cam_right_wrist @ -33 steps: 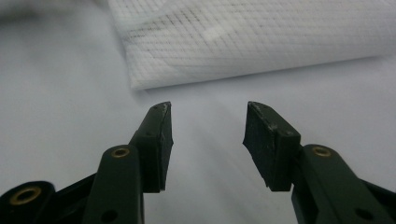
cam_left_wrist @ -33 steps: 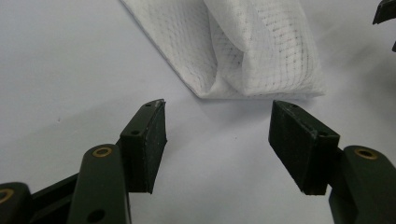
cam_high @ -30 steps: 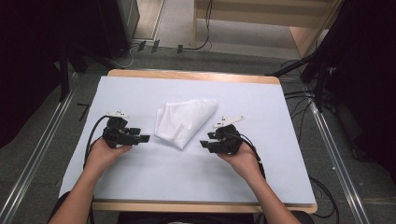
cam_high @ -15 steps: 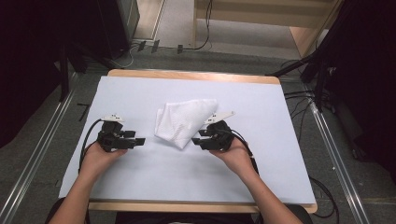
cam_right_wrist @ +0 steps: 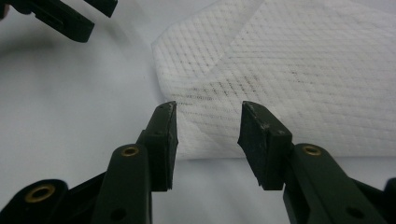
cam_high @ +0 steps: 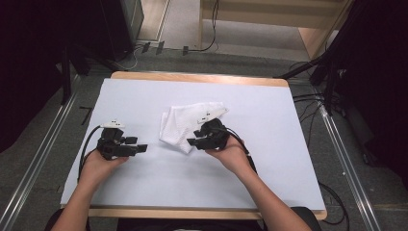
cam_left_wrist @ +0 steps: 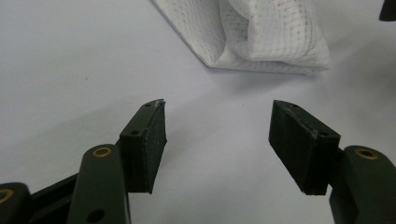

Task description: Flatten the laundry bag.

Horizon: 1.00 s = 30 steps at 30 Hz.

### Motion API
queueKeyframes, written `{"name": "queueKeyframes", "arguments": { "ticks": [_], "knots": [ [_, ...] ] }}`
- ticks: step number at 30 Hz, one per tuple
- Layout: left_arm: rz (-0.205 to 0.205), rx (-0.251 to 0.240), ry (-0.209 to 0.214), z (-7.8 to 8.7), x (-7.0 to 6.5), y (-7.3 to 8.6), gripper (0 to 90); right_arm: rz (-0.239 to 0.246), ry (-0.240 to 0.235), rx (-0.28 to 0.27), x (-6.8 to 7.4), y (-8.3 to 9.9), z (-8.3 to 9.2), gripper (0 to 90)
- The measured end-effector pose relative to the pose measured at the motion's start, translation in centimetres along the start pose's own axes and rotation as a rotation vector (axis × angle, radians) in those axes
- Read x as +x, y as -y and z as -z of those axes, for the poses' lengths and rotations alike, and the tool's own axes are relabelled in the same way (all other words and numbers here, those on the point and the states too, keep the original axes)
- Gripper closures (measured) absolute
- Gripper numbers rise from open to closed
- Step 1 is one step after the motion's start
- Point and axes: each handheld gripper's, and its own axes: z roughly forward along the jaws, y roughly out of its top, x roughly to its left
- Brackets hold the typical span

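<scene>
Nearest the person, two forearms came in from the bottom of the high view, each hand holding one gripper. The left gripper (cam_high: 142, 148) rested on the table (cam_high: 288, 168) with its jaws spread wide and nothing between them; in the left gripper view bare table lay between its pads, and the cloth (cam_left_wrist: 261, 37) sat ahead of it and a little to the right, well apart. The right gripper (cam_high: 191, 142) was the nearer one: its tips stood at the cloth's (cam_high: 185, 125) near corner. In the right gripper view the jaws were partly spread and had just been closing, with the cloth's (cam_right_wrist: 289, 79) near edge lying just past and between the pads (cam_right_wrist: 164, 135), not yet pressed by them. So the grip was still to be made, and it likely turned on sliding the right jaws a touch farther forward over that edge.

The cloth lay near the table's middle, folded and rumpled, its long axis running from the near left corner up toward the far right, roughly in line with the right gripper's reach.

Counted: one white mesh cloth, two grippers, one table with a pale sheet over it. Beyond the table's far edge, cables (cam_high: 202, 48) trailed over the floor.
</scene>
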Motion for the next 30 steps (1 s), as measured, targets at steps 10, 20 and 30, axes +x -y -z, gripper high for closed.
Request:
{"name": "queueKeyframes", "arguments": {
  "ticks": [10,20,30],
  "knots": [
    [-0.011,0.004,-0.002,-0.1,0.0,-0.2,37.8,0.009,-0.020,0.019,0.5,-1.4,-1.8,58.3],
    [-0.004,-0.004,-0.006,0.0,0.1,-0.2,37.9,0.041,-0.042,0.047,1.5,-2.9,-4.1,57.6],
    [0.002,-0.003,-0.004,0.1,0.4,-0.1,37.9,0.062,-0.049,0.081,2.1,-3.4,-7.1,49.6]
  ]
}}
